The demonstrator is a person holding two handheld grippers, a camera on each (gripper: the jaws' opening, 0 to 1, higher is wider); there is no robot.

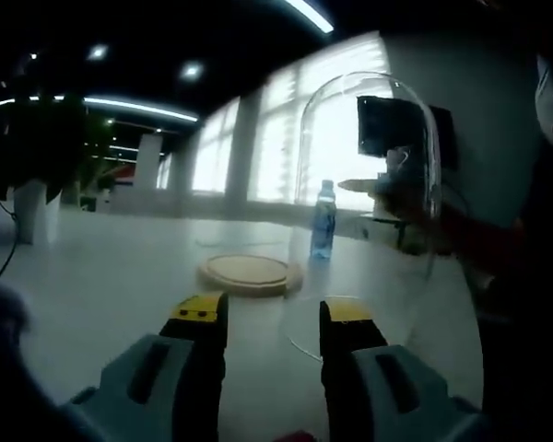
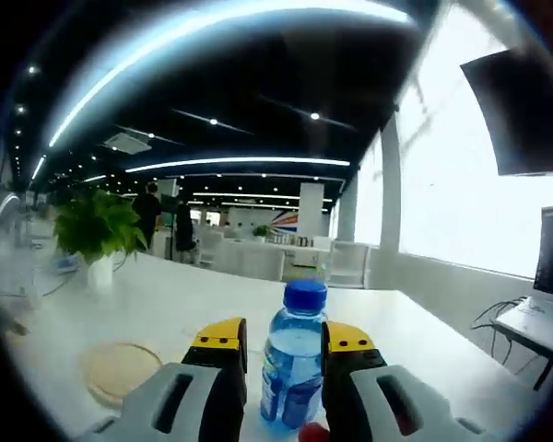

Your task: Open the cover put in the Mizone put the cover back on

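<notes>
Left gripper view: left gripper (image 1: 273,318) at bottom centre, yellow-tipped jaws apart, nothing between them. Clear glass dome cover (image 1: 369,212) right of centre, lifted off and tilted, lower rim hanging just above the jaw tips; what held it hard to make out, dark shape at right edge touching it. Round wooden base (image 1: 250,273) lay flat on the white table (image 1: 111,276), centre frame, uncovered. Mizone bottle (image 1: 323,221) stood upright just right of the base, seen through the glass, near the right gripper (image 1: 387,189), dim against bright windows.

Right gripper view: right gripper (image 2: 281,341) at bottom centre, jaws on either side of the Mizone bottle (image 2: 291,368), blue cap up, label between the tips; contact looked close, firm grip could not be confirmed. Wooden base (image 2: 120,368) at lower left on the table (image 2: 166,295). Potted plant (image 2: 97,230) at left.
</notes>
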